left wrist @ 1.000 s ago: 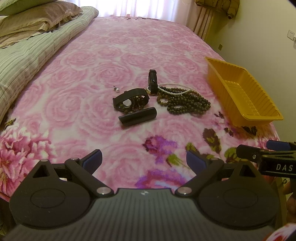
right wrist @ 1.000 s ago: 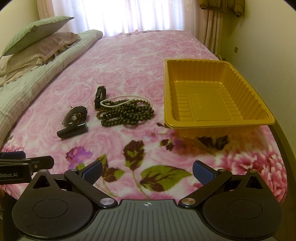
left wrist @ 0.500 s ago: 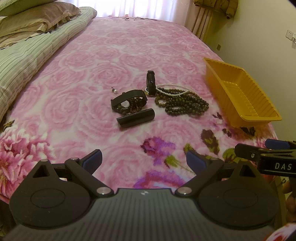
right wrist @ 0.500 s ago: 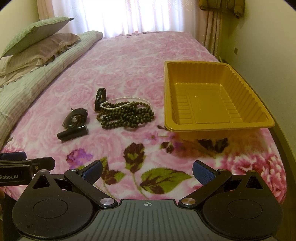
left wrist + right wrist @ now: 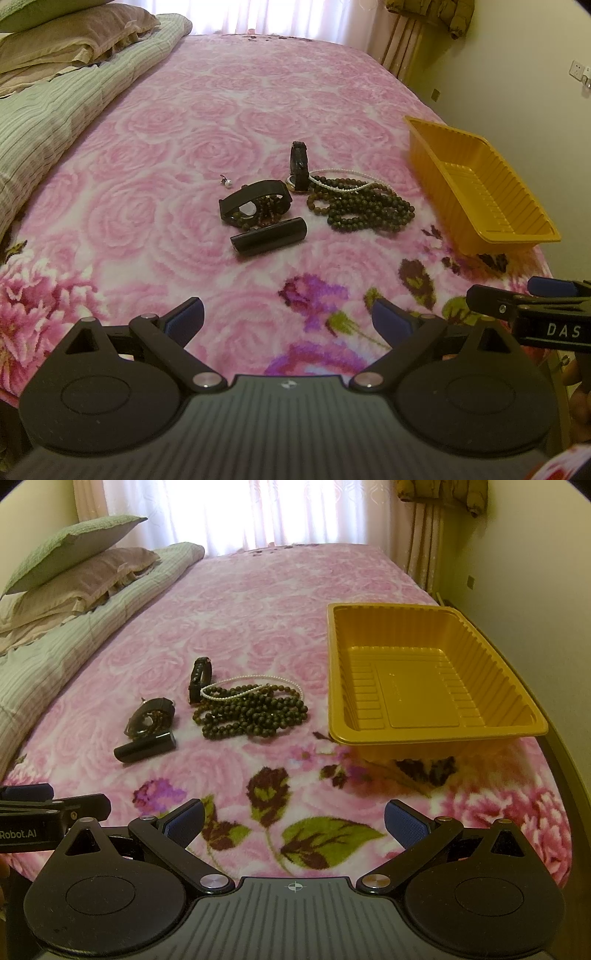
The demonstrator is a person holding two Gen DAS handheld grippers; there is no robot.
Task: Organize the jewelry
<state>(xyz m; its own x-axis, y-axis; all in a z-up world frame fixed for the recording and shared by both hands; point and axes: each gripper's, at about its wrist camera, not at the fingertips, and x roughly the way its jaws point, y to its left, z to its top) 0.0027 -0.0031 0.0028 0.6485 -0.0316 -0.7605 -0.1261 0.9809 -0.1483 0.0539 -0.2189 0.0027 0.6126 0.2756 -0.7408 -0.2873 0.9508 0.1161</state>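
With both my left gripper [image 5: 288, 317] and right gripper [image 5: 293, 821] wide open and empty, I should reach for the bead necklace [image 5: 255, 710] lying just left of the empty yellow tray [image 5: 517, 701], pinching several strands together.

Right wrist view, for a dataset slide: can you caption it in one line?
Open right gripper faces dark bead necklaces and an empty yellow tray on a pink floral bedspread.
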